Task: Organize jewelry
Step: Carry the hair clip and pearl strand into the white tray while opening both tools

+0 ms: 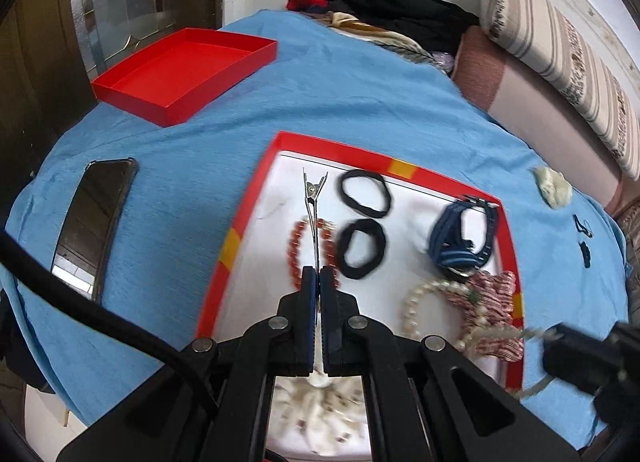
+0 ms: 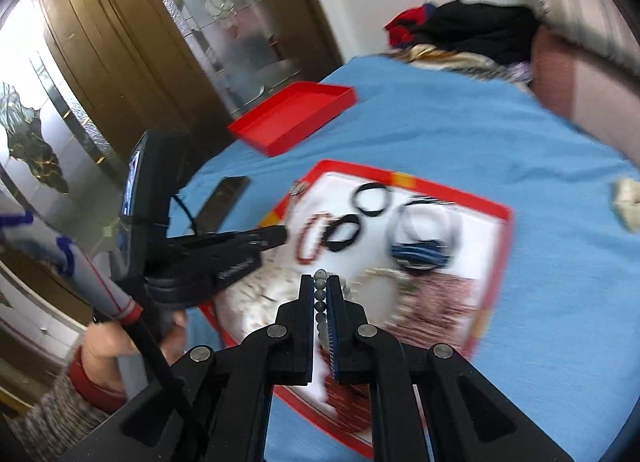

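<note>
My left gripper (image 1: 319, 276) is shut on a long silver hair clip (image 1: 313, 213) and holds it over a red-rimmed white tray (image 1: 240, 221). On the tray lie a red bead bracelet (image 1: 294, 258), two black hair ties (image 1: 364, 193), a blue strap watch (image 1: 460, 238), a pearl bracelet (image 1: 416, 310) and a red-and-white scrunchie (image 1: 496, 302). My right gripper (image 2: 320, 286) is shut on a grey bead strand (image 2: 320, 294) above the same tray (image 2: 496, 246). The left gripper (image 2: 276, 236) shows in the right wrist view over the tray's left side.
An empty red box (image 1: 180, 69) sits far left on the blue cloth (image 1: 360, 101). A black phone (image 1: 96, 221) lies left of the tray. Piled clothes (image 1: 380, 17) and a striped bolster (image 1: 560, 61) are at the back and right. A crumpled pale scrap (image 1: 554, 189) lies right.
</note>
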The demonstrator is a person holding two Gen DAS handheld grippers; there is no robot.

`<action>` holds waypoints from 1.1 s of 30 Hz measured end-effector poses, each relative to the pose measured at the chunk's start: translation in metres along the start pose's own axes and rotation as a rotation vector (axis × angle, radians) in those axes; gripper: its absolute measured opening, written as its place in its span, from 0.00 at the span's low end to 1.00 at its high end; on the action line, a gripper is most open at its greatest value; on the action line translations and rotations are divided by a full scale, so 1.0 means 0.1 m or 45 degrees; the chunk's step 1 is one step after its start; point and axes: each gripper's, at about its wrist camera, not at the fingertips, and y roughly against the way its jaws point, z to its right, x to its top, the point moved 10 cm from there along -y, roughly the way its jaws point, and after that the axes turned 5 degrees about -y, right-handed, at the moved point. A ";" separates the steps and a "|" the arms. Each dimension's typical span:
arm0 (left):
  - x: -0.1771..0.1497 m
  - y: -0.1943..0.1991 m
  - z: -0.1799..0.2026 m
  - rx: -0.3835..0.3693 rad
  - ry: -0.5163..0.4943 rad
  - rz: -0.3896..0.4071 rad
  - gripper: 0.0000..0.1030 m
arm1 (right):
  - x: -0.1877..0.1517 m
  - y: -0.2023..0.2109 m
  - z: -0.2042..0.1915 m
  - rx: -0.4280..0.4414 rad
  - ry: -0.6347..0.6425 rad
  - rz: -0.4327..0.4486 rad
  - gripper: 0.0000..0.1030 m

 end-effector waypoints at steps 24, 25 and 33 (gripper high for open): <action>0.07 0.28 0.04 0.257 -0.110 0.117 0.31 | -0.33 -0.26 0.18 -0.091 0.080 -0.085 0.41; 0.08 0.34 0.06 0.267 -0.118 0.134 0.35 | -0.35 -0.18 0.18 -0.099 0.094 -0.072 0.41; 0.06 0.84 0.44 0.285 -0.180 0.244 0.45 | -0.55 0.41 0.47 -0.235 0.148 0.018 0.47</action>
